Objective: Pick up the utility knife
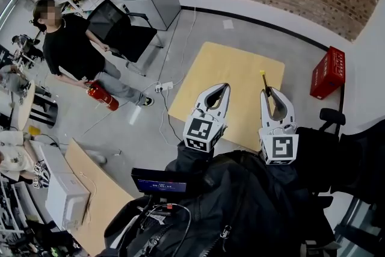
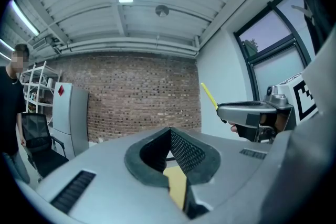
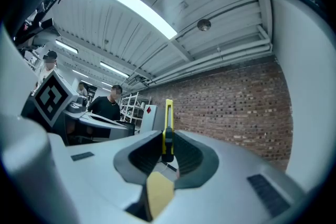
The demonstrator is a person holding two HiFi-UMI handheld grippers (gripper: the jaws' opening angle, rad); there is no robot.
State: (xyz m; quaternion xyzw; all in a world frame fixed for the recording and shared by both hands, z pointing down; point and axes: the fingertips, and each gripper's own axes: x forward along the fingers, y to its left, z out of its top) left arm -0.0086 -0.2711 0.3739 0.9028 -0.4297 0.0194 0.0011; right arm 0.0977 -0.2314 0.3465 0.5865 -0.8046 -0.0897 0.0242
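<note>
- Black jacket [image 1: 240,201]: nearest to the head camera, fills the lower frame beneath both of my grippers.
- Person [image 1: 69,48]: stands far left on the grey floor, beside a black chair [image 1: 117,27], with a red fire extinguisher [image 1: 102,96] at leg height.
- Left gripper [image 1: 224,88]: my fingers meet at the tips with nothing between them. The left gripper view [image 2: 169,131] confirms this, showing only a strip of yellow table through the gap behind the tips.
- Table [image 1: 228,69]: light wooden top, ahead of and below both grippers.
- Right gripper [image 1: 266,92]: my fingers are clamped on the utility knife [image 1: 263,78]. The right gripper view [image 3: 167,136] shows the yellow knife [image 3: 168,123] pinched edge-on between the pads, with its far end standing out past the tips.
- Utility knife position: off the table, held in the air, seen over the table's right part in the head view.
- Red crate [image 1: 328,72]: on the floor right of the table, near the white wall.
</note>
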